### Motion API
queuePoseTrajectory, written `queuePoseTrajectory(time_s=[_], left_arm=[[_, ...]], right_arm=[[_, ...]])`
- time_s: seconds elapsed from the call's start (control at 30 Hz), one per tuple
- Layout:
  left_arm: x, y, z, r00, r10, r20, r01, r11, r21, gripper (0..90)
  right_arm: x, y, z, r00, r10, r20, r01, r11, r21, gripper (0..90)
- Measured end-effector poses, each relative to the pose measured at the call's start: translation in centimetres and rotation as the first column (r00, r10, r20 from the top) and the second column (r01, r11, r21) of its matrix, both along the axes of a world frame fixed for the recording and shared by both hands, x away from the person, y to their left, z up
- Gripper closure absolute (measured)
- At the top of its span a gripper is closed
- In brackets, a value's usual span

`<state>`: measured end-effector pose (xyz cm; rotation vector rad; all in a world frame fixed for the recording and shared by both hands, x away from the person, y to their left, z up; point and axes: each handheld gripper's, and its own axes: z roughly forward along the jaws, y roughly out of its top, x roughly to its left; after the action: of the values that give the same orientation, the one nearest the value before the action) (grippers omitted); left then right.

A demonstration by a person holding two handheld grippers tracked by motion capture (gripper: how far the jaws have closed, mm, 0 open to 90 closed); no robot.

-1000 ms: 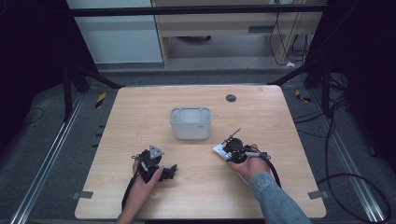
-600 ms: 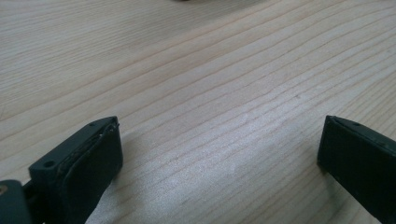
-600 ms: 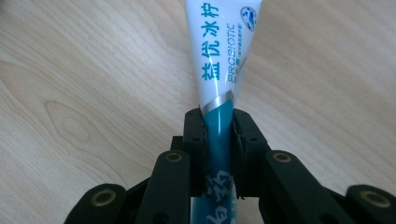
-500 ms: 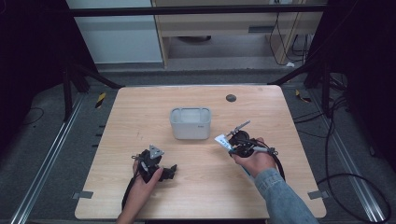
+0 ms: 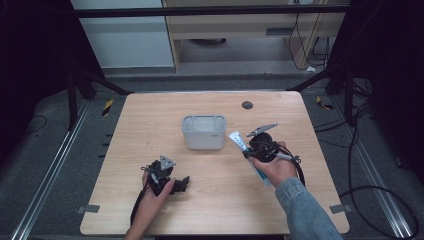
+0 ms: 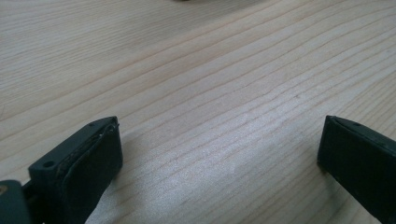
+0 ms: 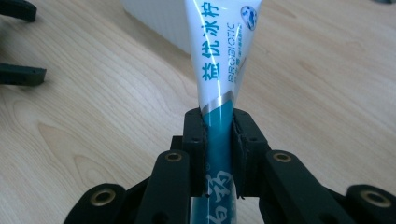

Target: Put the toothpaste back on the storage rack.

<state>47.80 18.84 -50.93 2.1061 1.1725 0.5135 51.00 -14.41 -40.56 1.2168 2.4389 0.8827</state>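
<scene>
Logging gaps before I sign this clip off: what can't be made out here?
- Tube: its far end, cut off by the top edge in the right gripper view; its lower part, hidden behind the hand in the high view.
- Bin: contents too dim to tell in the high view.
- Dark spot on the table: too small to identify.

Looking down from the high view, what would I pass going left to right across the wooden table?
left gripper, jaws open over bare wood → white container → toothpaste tube → right gripper, shut on the tube's lower part → black round spot lies farther back, roughly in line with the tube, so it is left unplaced.
</scene>
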Motion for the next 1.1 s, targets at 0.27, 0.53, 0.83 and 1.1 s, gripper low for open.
queuePoseTrajectory(time_s=[0.27, 0.53, 0.83, 1.1], left_arm=[[0.0, 0.0, 0.0, 1.0000, 0.000, 0.000, 0.000, 1.0000, 0.000, 0.0], [0.0, 0.0, 0.0, 1.0000, 0.000, 0.000, 0.000, 1.0000, -0.001, 0.0], [0.0, 0.0, 0.0, 1.0000, -0.001, 0.002, 0.001, 1.0000, 0.001, 0.0], [0.0, 0.0, 0.0, 1.0000, 0.000, 0.002, 0.000, 1.0000, -0.001, 0.0]], right_arm=[[0.0, 1.0, 1.7, 0.9980, 0.017, 0.061, -0.018, 1.000, 0.005, 77.6], [0.3, 2.8, 4.0, 0.9925, 0.025, 0.120, -0.024, 1.000, -0.011, 77.5], [1.1, 5.1, 6.4, 0.9841, 0.030, 0.175, -0.029, 1.000, -0.012, 77.4], [1.8, 7.0, 8.2, 0.9721, 0.019, 0.234, -0.019, 1.000, 0.000, 77.4]])
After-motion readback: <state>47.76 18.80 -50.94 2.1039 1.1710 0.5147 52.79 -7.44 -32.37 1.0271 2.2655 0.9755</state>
